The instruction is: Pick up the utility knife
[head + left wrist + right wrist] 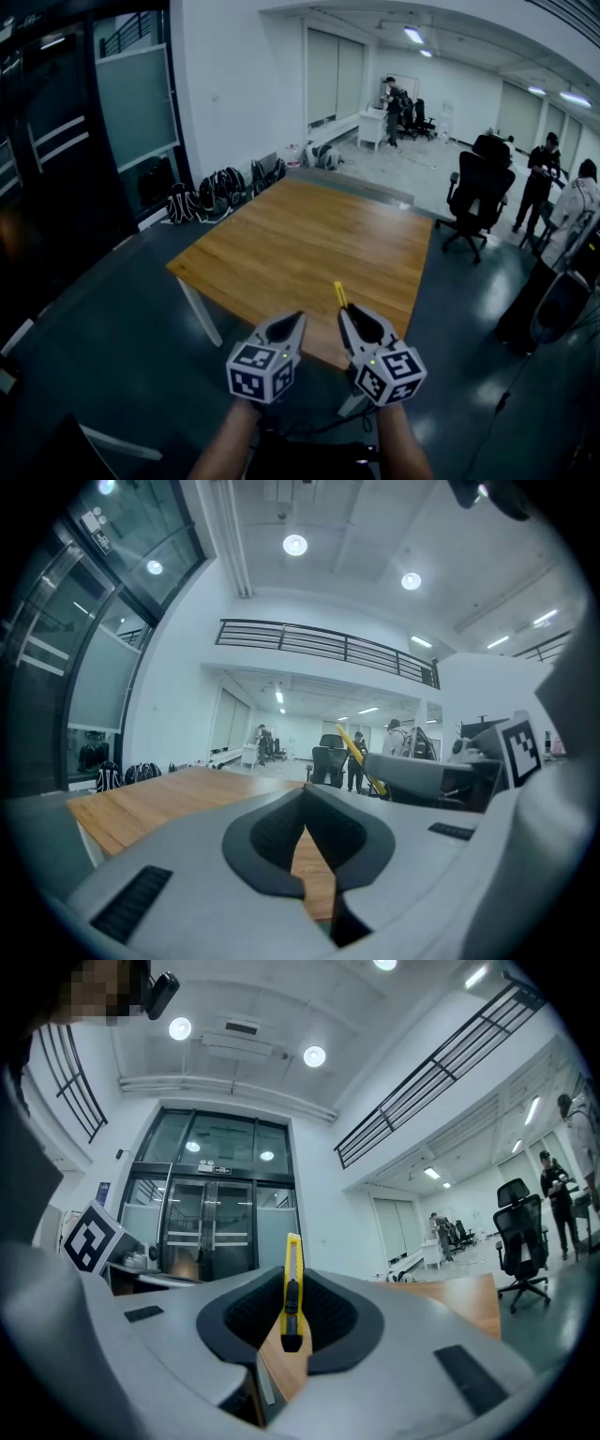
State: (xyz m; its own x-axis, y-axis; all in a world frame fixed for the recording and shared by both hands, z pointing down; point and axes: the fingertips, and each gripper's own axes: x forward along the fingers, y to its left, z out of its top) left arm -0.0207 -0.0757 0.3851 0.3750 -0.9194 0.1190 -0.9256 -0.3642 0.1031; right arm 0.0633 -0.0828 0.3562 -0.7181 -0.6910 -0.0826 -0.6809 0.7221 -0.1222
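Utility knife (292, 1283) stands clamped between the jaws of the right hand-held gripper (359, 323), off the table (281, 234). Left hand-held gripper (305, 829) is closed, empty. Pick-up seems complete.

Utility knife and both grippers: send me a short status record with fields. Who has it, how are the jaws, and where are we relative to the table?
utility knife: yellow, clamped between the jaws of the right gripper, its end sticking out past the tips
right gripper: shut on the utility knife
left gripper: jaws together, nothing between them
table: wooden, both grippers held at its near edge
knife contact with table: none, it is lifted
task status: pick-up looks done
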